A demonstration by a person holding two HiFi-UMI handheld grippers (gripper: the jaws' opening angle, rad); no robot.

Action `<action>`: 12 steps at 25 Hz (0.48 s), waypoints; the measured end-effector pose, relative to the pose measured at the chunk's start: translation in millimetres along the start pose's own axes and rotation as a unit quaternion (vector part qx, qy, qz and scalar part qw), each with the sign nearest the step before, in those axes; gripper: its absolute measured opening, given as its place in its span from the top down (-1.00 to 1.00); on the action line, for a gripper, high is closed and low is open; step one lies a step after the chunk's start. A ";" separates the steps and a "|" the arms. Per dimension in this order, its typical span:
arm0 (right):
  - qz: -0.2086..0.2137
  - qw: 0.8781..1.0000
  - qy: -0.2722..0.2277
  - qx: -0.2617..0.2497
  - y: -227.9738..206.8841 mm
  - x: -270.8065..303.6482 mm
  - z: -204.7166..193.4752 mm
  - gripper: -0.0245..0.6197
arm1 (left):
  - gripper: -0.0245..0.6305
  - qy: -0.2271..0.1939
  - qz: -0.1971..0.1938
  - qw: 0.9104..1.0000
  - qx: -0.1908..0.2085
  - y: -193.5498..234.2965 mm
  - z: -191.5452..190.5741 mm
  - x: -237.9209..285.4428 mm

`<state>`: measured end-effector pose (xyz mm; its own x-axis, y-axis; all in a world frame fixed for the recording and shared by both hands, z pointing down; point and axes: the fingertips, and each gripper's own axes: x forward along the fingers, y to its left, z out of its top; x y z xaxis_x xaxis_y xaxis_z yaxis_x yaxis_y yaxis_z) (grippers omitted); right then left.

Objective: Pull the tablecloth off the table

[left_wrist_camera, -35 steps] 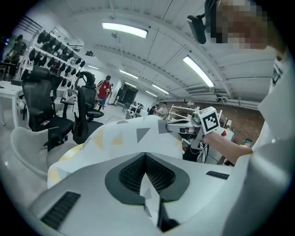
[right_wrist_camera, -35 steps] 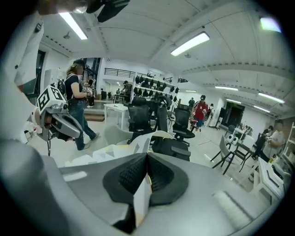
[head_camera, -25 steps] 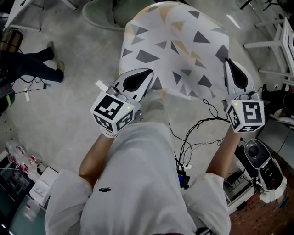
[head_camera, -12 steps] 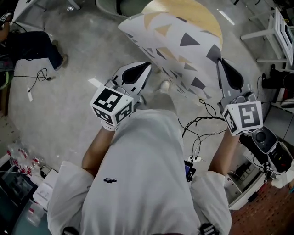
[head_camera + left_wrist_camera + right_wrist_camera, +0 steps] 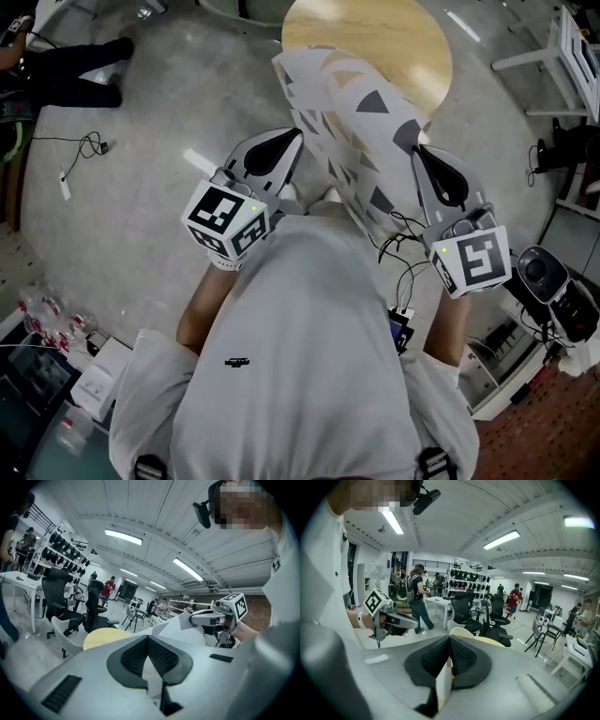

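Note:
A white tablecloth (image 5: 361, 117) with grey and tan triangles hangs bunched off the near edge of the round wooden table (image 5: 375, 33), whose top is mostly bare. My right gripper (image 5: 424, 159) is shut on the tablecloth's right side, and a white strip of tablecloth (image 5: 443, 684) shows between its jaws (image 5: 450, 637). My left gripper (image 5: 292, 141) is shut at the tablecloth's left edge. A pale sliver lies between its jaws (image 5: 148, 637). In the left gripper view the tablecloth (image 5: 176, 625) runs across to the right gripper (image 5: 208, 617).
Black cables (image 5: 398, 253) trail on the concrete floor by my legs. A grey device (image 5: 553, 291) and shelving stand at the right. A person's legs (image 5: 75, 75) are at the far left. Office chairs (image 5: 61, 606) and a white chair (image 5: 65, 634) stand beyond the table.
The tablecloth has slid off most of the table top towards me and gathered into a narrow fold. Both grippers have drawn back, the right one moving left and down.

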<state>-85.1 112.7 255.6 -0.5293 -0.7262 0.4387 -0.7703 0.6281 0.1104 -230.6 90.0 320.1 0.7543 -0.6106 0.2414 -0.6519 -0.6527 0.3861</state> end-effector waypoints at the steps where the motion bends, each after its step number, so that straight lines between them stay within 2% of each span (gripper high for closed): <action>1: 0.000 1.000 -0.004 0.008 0.7 -3.9 -1.3 0.89 | 0.91 0.001 -0.001 1.000 0.002 -3.4 -0.3 1.7; 5: -0.001 0.999 -0.018 0.038 -1.2 -13.6 -9.8 0.89 | 0.91 0.001 0.002 1.000 0.011 -15.4 6.4 11.5; 12: 0.027 0.997 -0.018 0.070 15.7 -9.6 -31.5 0.89 | 0.91 -0.002 0.007 1.000 0.024 -27.2 12.5 25.6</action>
<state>-80.9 138.3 281.2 -0.5810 -0.7041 0.4083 -0.7818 0.6223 -0.0392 -194.5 86.6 304.6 0.7447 -0.6219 0.2423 -0.6655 -0.6649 0.3392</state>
